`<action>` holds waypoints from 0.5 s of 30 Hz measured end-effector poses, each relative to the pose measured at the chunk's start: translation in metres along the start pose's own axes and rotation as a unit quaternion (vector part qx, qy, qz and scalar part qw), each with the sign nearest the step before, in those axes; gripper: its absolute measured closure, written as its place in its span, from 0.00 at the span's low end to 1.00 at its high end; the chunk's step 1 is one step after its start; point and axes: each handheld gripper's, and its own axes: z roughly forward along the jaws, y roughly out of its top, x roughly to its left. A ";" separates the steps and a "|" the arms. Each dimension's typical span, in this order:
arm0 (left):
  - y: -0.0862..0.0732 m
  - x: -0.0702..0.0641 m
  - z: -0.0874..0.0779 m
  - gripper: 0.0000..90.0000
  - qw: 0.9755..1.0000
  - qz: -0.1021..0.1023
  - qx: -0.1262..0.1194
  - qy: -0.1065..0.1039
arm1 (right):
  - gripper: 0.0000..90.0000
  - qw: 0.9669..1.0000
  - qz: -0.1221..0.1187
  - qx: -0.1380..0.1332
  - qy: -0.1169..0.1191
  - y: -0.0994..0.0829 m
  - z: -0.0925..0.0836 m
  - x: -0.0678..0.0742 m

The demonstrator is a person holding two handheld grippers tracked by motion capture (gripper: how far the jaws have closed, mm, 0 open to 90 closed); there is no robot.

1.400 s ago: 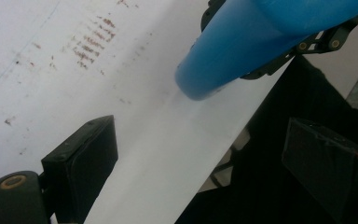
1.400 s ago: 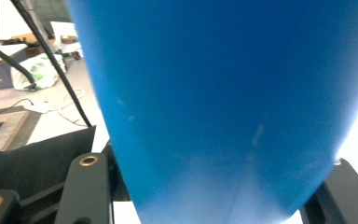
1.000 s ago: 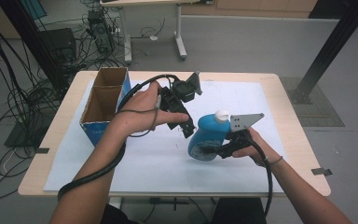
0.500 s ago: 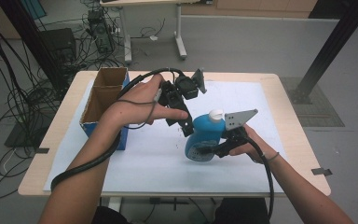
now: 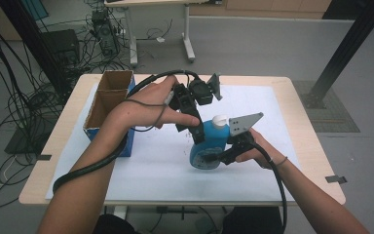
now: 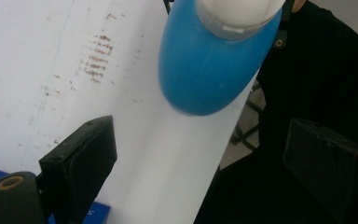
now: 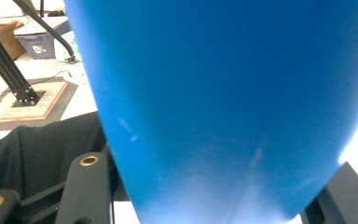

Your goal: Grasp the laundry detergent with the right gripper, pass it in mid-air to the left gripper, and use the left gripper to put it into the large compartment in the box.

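The right tool [image 5: 213, 160] is clamping the blue bottle [image 5: 208, 146] low on its body, holding it tilted above the white-covered worktop [image 5: 253, 180]. The left tool [image 5: 195, 132], jaws standing wide and empty, is hovering at the bottle's ten o'clock, beside its white cap [image 5: 219, 120].

Bottle [image 5: 207, 146] on table [image 5: 292, 161], box [image 5: 108, 105] at left
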 end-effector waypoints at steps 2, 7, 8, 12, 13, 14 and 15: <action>0.001 0.000 0.000 0.11 1.000 0.004 0.001 -0.001 | 0.46 1.000 -0.001 0.003 0.001 0.000 0.000 0.000; 0.005 -0.001 -0.001 0.11 1.000 0.013 0.001 -0.005 | 0.46 1.000 -0.004 0.007 0.004 0.002 0.002 0.000; 0.006 -0.001 -0.001 0.11 1.000 0.016 0.003 -0.006 | 0.46 1.000 -0.004 0.009 0.005 0.002 0.002 0.000; 0.009 -0.001 -0.001 0.11 1.000 0.025 0.001 -0.006 | 0.46 1.000 -0.009 0.017 0.007 0.004 0.002 0.000; 0.010 -0.001 -0.001 0.11 1.000 0.029 0.005 -0.005 | 0.46 1.000 -0.011 0.022 0.009 0.005 0.003 0.000; 0.011 -0.002 0.000 0.11 0.999 0.031 0.006 -0.005 | 0.46 1.000 -0.014 0.024 0.008 0.006 0.003 0.000; 0.012 -0.002 0.000 0.11 0.999 0.036 0.009 -0.003 | 0.47 0.999 -0.014 0.027 0.010 0.006 0.003 0.000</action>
